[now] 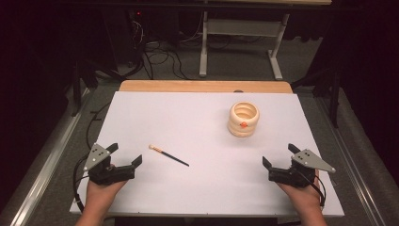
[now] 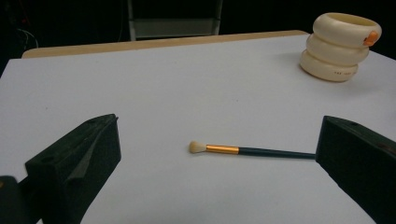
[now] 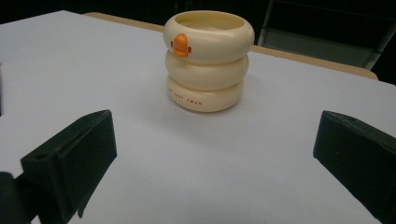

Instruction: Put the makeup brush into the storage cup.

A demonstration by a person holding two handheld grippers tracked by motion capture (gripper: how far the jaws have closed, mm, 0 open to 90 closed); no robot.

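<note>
A small makeup brush [image 1: 168, 155] [image 2: 247, 150] with a pale tip, gold ferrule and dark handle lies flat on the white table top [image 1: 197, 141], left of centre. A cream ringed cup [image 1: 243, 118] [image 2: 340, 45] [image 3: 208, 60] with an orange knob stands upright at the right rear. My left gripper [image 1: 126, 156] [image 2: 219, 158] rests open near the front left edge, the brush just ahead of its jaws. My right gripper [image 1: 281, 156] [image 3: 215, 154] sits open near the front right edge, facing the cup with nothing between its jaws.
A wooden strip [image 1: 205, 86] borders the table's far edge. Beyond it stand a metal table frame [image 1: 240, 42] and tangled cables [image 1: 160, 56] on the floor. A metal rail [image 1: 44, 155] runs along the left side.
</note>
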